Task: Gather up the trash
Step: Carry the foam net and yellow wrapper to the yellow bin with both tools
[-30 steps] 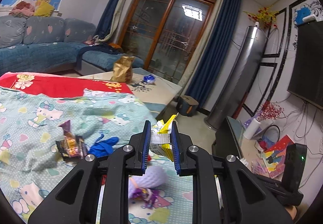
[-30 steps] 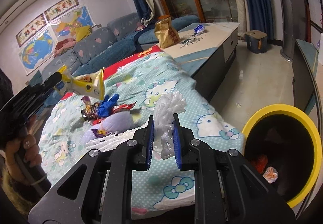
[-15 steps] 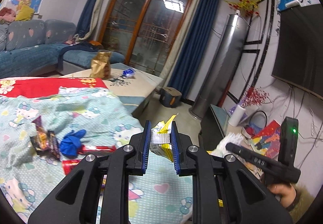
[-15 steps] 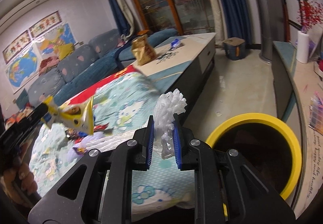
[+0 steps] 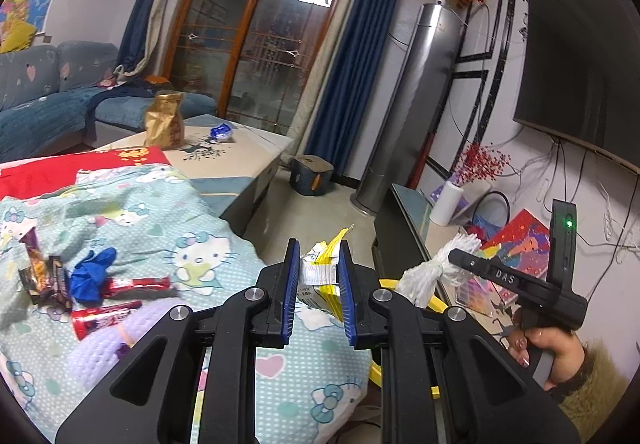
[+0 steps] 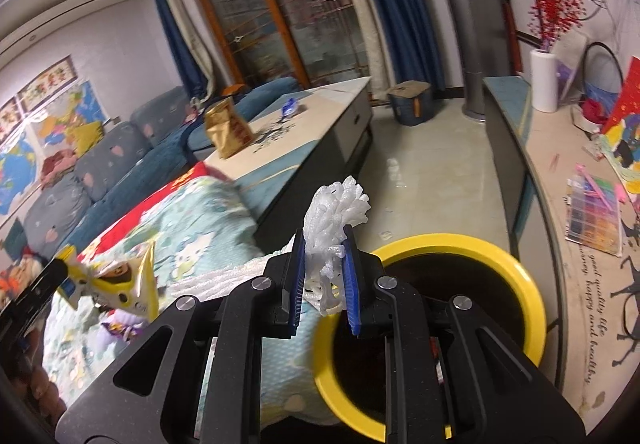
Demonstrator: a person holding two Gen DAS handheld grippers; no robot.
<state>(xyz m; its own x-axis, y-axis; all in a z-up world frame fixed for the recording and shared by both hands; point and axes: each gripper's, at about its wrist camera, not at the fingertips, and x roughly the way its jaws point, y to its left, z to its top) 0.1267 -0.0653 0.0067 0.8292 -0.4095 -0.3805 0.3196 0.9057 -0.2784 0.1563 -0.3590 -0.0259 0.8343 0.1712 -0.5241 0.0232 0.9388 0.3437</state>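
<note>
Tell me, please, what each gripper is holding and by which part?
Left gripper: yellow snack wrapper, pinched mid-body. Right gripper: white foam netting, pinched near its lower end.

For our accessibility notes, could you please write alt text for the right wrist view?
The right gripper is shut on a white foam net, held above a yellow-rimmed trash bin on the floor. To the left, a yellow snack wrapper hangs over a Hello Kitty blanket.
</note>
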